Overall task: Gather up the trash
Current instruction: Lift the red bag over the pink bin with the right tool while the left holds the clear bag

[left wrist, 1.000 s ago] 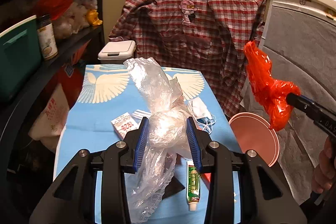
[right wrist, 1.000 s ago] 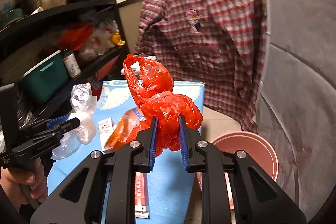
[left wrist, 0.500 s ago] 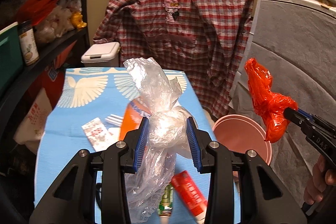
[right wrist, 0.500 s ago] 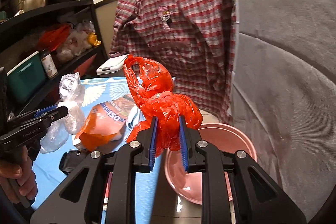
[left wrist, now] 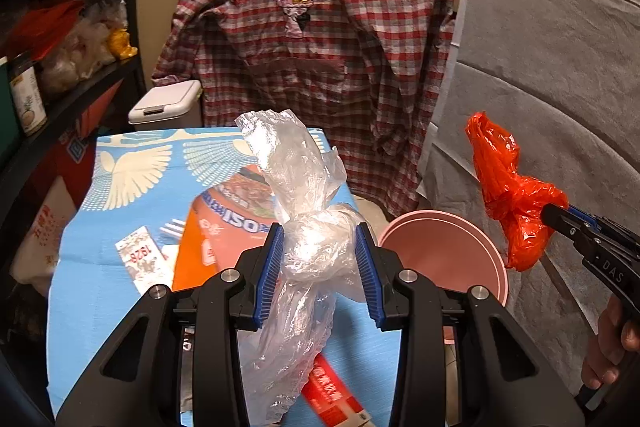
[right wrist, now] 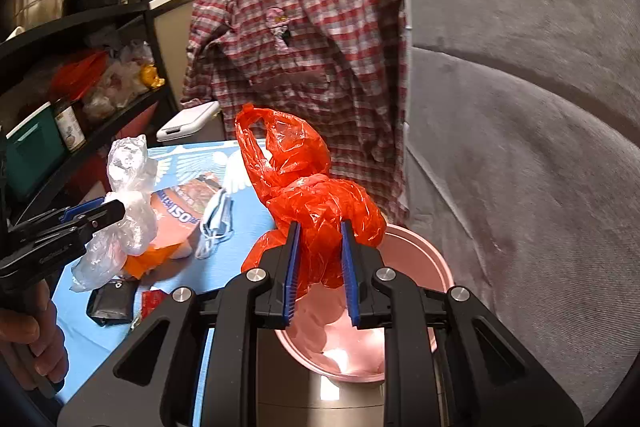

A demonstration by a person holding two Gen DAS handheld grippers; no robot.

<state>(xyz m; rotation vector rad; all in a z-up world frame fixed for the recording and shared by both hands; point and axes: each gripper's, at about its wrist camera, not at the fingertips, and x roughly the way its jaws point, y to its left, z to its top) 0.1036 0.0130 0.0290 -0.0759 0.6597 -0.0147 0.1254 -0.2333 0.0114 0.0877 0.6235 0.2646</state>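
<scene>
My left gripper [left wrist: 319, 247] is shut on a knotted clear plastic bag [left wrist: 304, 195], held above the right edge of the blue table [left wrist: 132, 187]. To its right, my right gripper [right wrist: 320, 251] is shut on a crumpled red plastic bag [right wrist: 308, 195], which hangs over the near rim of a pink bin [right wrist: 416, 259] on the floor. In the left wrist view the red plastic bag [left wrist: 508, 203] sits right of the pink bin [left wrist: 440, 247]. The clear plastic bag [right wrist: 128, 203] shows at left in the right wrist view, in the left gripper [right wrist: 116, 211].
On the table lie an orange snack packet [left wrist: 216, 239], a small printed card [left wrist: 140, 259], a red box [left wrist: 336, 391], a face mask [right wrist: 216, 219] and a black wallet [right wrist: 112, 303]. A plaid shirt [left wrist: 320, 47] hangs behind; a white lidded bin [left wrist: 164, 107] and dark shelves [left wrist: 60, 87] stand left.
Both grippers have carried their bags to the right, toward the pink bin. The red bag now hangs over the bin's rim, and the clear bag has neared the table's right edge.
</scene>
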